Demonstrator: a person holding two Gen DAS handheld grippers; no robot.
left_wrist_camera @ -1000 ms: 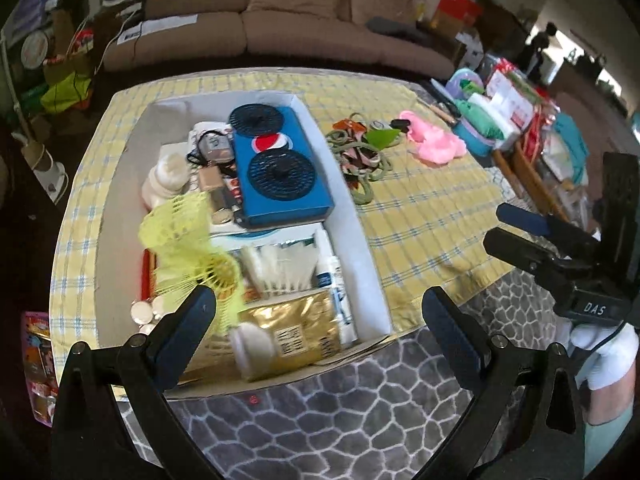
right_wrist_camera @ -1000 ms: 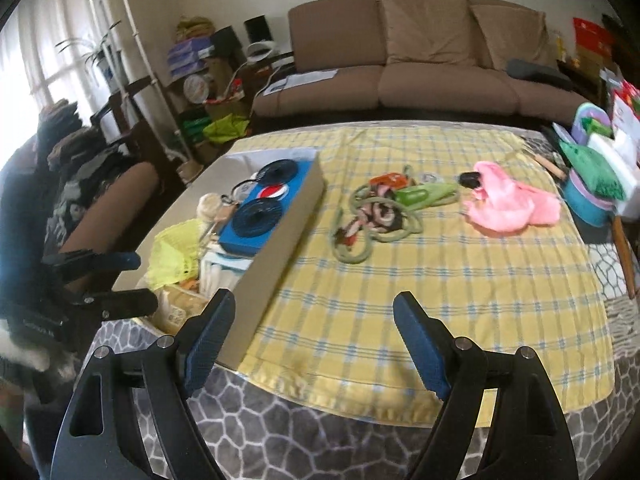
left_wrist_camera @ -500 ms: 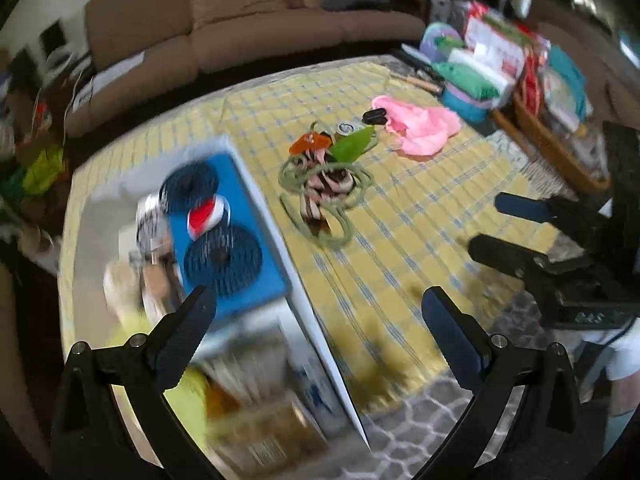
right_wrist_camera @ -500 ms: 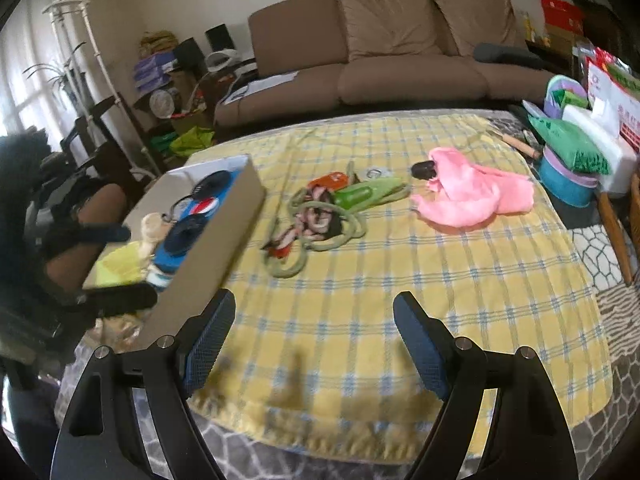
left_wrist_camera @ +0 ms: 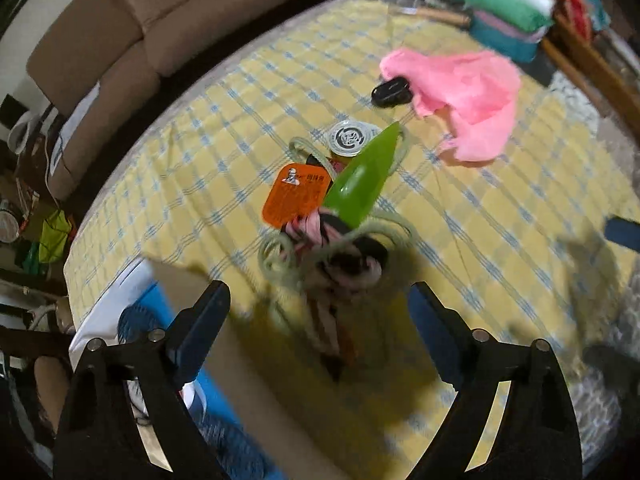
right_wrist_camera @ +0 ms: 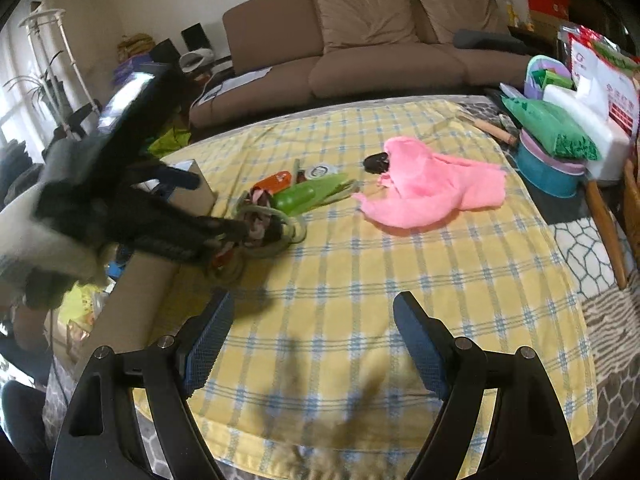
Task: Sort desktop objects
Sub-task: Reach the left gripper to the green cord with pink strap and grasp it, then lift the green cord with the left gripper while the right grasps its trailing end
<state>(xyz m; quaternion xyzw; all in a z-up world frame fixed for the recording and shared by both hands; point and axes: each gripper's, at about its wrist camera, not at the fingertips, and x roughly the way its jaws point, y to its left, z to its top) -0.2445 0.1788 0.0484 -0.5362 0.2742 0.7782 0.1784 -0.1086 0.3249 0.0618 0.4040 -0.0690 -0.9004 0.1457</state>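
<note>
A table under a yellow checked cloth [right_wrist_camera: 400, 280] carries everything. At its centre lies a tangle of pale green cord [left_wrist_camera: 340, 252], with an orange packet [left_wrist_camera: 296, 196] and a green plastic piece [left_wrist_camera: 360, 184] resting on it. A round lid [left_wrist_camera: 350, 138] sits just beyond, at 12 o'clock. At 2 o'clock lie a small black object [left_wrist_camera: 392, 92] and a crumpled pink cloth [left_wrist_camera: 468, 96], touching. A cardboard box [right_wrist_camera: 136, 288] stands at 9 o'clock.

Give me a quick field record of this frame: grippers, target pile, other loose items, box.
left gripper: open, over the rope tangle
right gripper: open, empty, above bare yellow checked tablecloth
on pile: orange packet, green plastic piece
loose: pink cloth, small black object, round lid
cardboard box: left table edge
</note>
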